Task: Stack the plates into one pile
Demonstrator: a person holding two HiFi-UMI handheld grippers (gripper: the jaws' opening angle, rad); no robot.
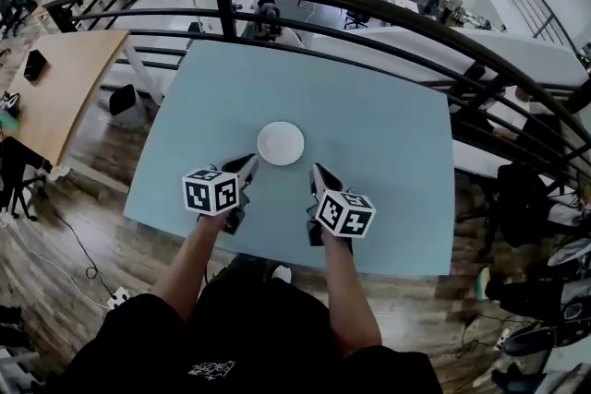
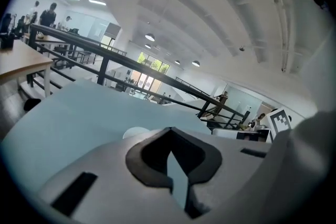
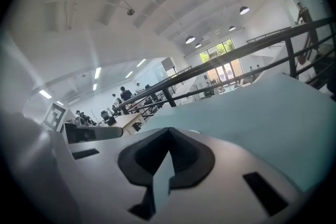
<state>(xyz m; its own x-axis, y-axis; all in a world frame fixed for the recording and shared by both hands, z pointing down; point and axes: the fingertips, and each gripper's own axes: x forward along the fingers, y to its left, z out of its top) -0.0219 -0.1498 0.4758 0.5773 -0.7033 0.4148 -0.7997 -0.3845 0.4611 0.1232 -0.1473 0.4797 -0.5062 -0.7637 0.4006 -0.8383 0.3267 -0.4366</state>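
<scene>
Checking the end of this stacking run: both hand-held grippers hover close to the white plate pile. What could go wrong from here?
1. The left hand-held gripper and right hand-held gripper, both shut and empty, flank the near side of the plate pile; a careless swing could knock it.
2. From above, the pile reads as one white disc, so whether the plates sit squarely cannot be told; an off-centre plate might slip if bumped.

White plate [image 1: 281, 143], pale blue worktop [image 1: 388, 134]; left claw [image 1: 247, 164], right claw [image 1: 319, 173] cubes black-white square markers; black railing [image 1: 226, 12] beyond worktop.
</scene>
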